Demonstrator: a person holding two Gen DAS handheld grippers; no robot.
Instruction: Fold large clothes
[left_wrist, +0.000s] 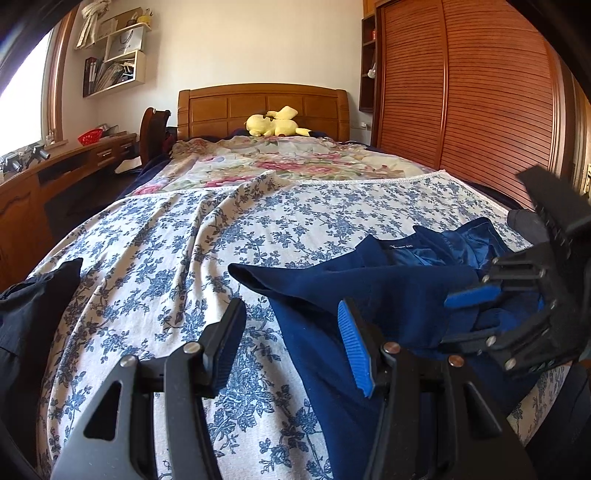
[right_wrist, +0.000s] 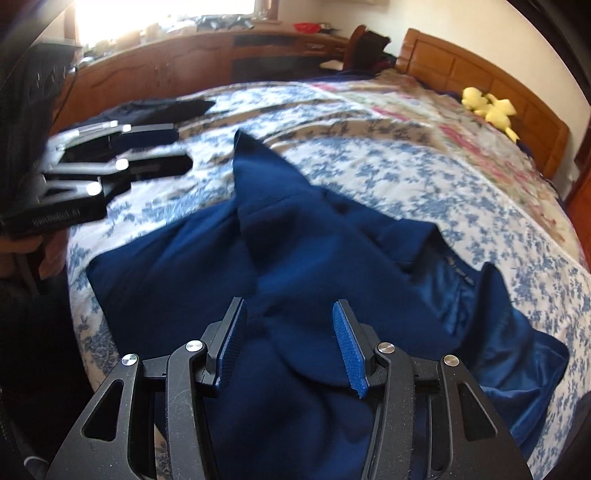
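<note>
A large navy blue garment (right_wrist: 303, 266) lies crumpled on the bed's blue floral sheet (right_wrist: 369, 162), a sleeve pointing toward the far side and its shiny lining showing at the right. In the left wrist view the garment (left_wrist: 351, 295) lies to the right. My left gripper (left_wrist: 291, 343) is open and empty above the sheet by the garment's left edge; it also shows in the right wrist view (right_wrist: 147, 147). My right gripper (right_wrist: 288, 339) is open just over the garment's near part, holding nothing; it shows at the right of the left wrist view (left_wrist: 476, 310).
A dark garment (left_wrist: 33, 302) lies at the bed's left edge. A yellow plush toy (left_wrist: 275, 123) sits by the wooden headboard (left_wrist: 258, 107). A wooden desk (left_wrist: 55, 173) runs along the left wall; a slatted wardrobe (left_wrist: 461, 92) stands on the right.
</note>
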